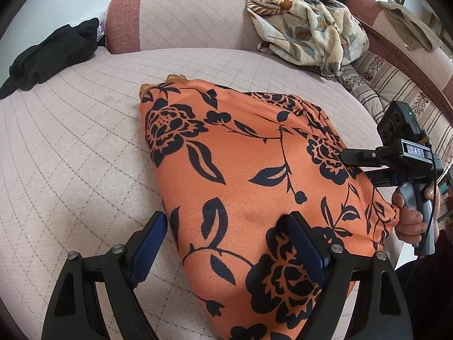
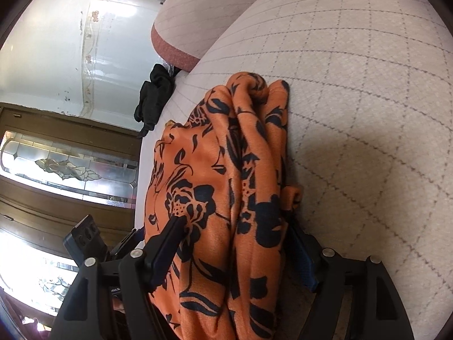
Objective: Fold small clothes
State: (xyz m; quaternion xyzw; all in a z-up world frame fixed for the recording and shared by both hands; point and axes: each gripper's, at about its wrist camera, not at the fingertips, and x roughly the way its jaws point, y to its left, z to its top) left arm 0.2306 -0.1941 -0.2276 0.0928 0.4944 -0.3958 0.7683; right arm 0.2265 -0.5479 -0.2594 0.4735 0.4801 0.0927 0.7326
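Orange floral garment (image 1: pixel 249 187) lies folded on the quilted sofa seat (image 1: pixel 70 155). At three o'clock, the right hand-held gripper (image 2: pixel 235 243) clamps its bunched edge to steady it; the left hand-held gripper (image 1: pixel 226 243) straddles it, spread wide, probably pressing the fold flat.

Folded cloth (image 1: pixel 254 170) lies on the sofa seat (image 1: pixel 70 155), roughly centre, running from near edge toward the backrest (image 1: pixel 184 17). Left gripper (image 1: pixel 226 243) sits at the cloth's near end: left finger on the seat beside the cloth, right finger on the cloth. Right gripper (image 1: pixel 356 164) comes in from the right, fingers around the cloth's right edge; in its own view (image 2: pixel 235 238) bunched folds fill the gap between the fingers. Dark garment (image 1: pixel 51 56) lies far left on the seat, well apart from the cloth. Crumpled blanket (image 1: pixel 305 28) sits behind right, against the backrest. Cushion (image 1: pixel 396 90) lies to the right, below the blanket.
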